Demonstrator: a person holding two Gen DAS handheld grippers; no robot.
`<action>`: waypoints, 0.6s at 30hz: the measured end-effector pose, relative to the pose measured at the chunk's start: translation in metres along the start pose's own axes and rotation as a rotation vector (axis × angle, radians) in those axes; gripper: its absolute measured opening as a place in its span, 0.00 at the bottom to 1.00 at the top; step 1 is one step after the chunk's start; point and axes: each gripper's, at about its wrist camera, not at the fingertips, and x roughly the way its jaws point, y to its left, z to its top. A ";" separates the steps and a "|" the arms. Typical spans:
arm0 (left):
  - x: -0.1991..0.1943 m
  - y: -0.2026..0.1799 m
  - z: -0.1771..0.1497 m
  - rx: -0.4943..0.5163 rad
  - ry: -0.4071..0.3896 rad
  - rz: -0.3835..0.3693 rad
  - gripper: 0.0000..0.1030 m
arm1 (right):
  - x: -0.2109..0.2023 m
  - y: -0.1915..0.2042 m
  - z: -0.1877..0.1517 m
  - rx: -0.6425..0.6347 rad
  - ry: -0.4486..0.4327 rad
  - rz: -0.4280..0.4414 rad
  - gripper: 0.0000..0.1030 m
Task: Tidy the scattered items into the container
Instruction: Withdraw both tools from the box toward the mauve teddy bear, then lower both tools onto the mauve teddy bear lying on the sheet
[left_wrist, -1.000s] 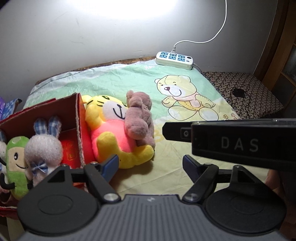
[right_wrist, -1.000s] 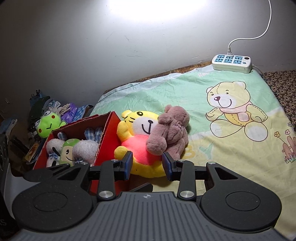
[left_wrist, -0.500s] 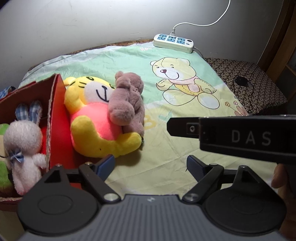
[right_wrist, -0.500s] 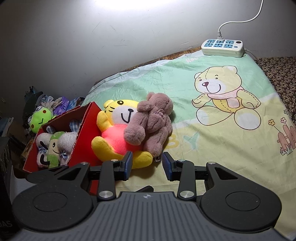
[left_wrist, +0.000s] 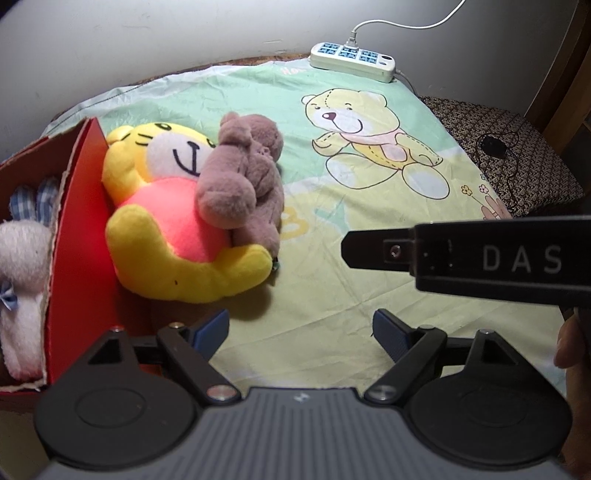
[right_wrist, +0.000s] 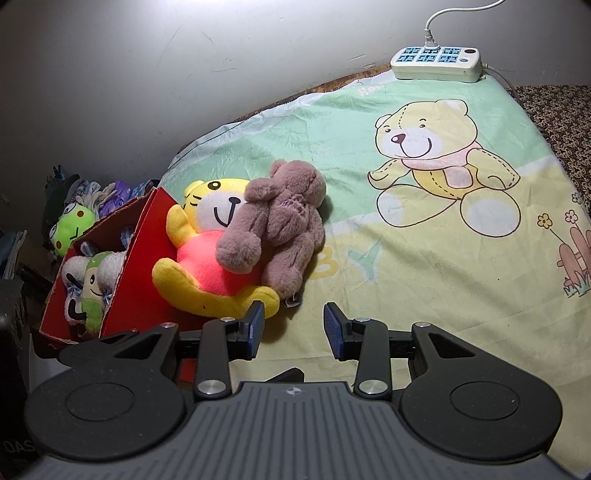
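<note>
Frog plush (right_wrist: 72, 229) beyond red box (right_wrist: 144, 258).

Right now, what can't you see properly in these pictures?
- Yellow tiger plush: its middle is hidden under the brown teddy, both views.
- Red box: left wrist view cuts it off at the edge, so the white bunny shows only partly.
- Green frog toy, right wrist view: its body is hidden behind the box.

Fuzzy plush brown bear (right_wrist: 284, 221), smooth printed cloth sheet (right_wrist: 424, 266), rough-edged red cardboard box (right_wrist: 136, 288), glossy plastic power strip (right_wrist: 436, 64)
</note>
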 end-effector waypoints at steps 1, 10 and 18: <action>0.001 0.000 0.000 0.001 0.000 0.001 0.84 | 0.002 -0.001 0.001 0.001 0.005 0.004 0.38; 0.010 0.005 -0.002 -0.002 -0.014 -0.013 0.84 | 0.020 -0.007 0.011 -0.005 0.046 0.041 0.38; 0.008 0.007 0.002 0.019 -0.067 -0.028 0.84 | 0.038 -0.003 0.031 -0.052 0.052 0.056 0.41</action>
